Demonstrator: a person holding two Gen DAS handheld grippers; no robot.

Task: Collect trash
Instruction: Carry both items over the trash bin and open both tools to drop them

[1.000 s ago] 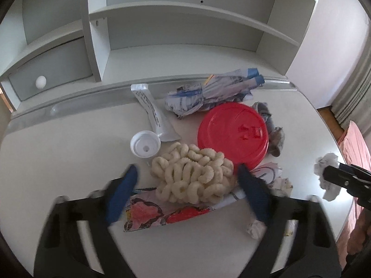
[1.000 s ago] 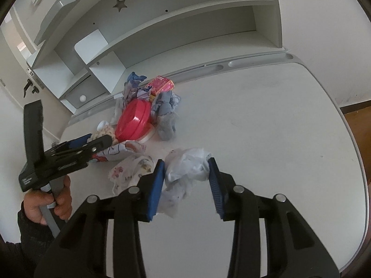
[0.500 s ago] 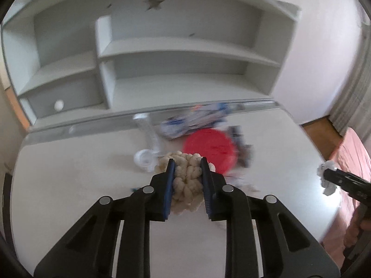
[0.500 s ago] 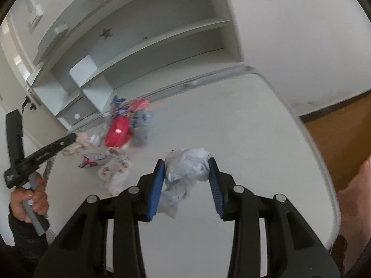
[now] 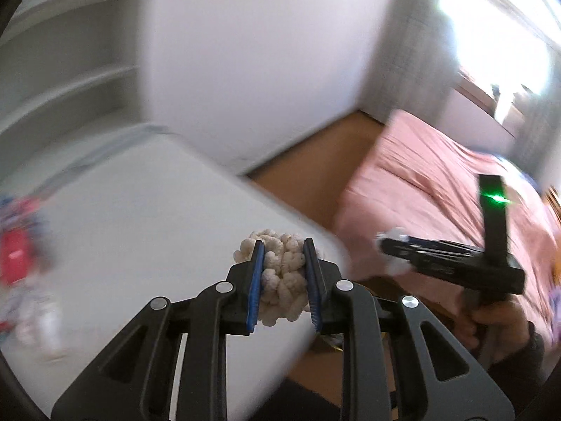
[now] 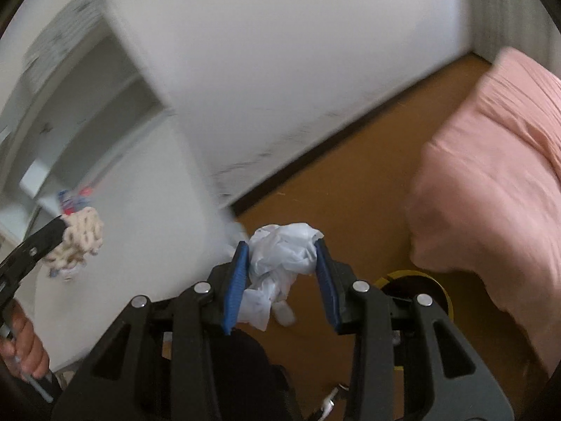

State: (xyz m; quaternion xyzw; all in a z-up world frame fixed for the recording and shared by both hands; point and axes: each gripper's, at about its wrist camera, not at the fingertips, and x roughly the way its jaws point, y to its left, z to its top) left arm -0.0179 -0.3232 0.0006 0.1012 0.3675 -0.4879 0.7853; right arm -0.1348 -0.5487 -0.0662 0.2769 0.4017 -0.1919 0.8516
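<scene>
The left gripper [image 5: 284,266] has its blue fingers [image 5: 255,284] squeezed on a lump of puffed snacks [image 5: 280,280]. The fingers closed in on it a moment ago, and the lump bulges out above and below them. It hangs just over the rounded edge of the white counter [image 5: 140,228].

The right gripper [image 6: 282,273] has its blue fingers [image 6: 236,280] pressed on a crumpled white plastic bag [image 6: 280,252]. Loose bits of the bag hang down under the fingers. The bag is out past the counter edge, above the brown floor [image 6: 350,203].

From the right camera, the left gripper shows at the left edge, with the snack lump at its tip and a hand [image 6: 24,343] on its handle. From the left camera, the right gripper shows at the right side, with a bit of white at its tip and a green light on its upright part.

A pink bed [image 6: 498,175] stands at the right. Just under the right gripper sits a dark round thing with a yellow rim [image 6: 413,275]; it is perhaps a bin, but it is mostly hidden. More trash [image 5: 17,256], red and blue and white, lies blurred on the counter far left, near the grey shelves [image 5: 70,80].
</scene>
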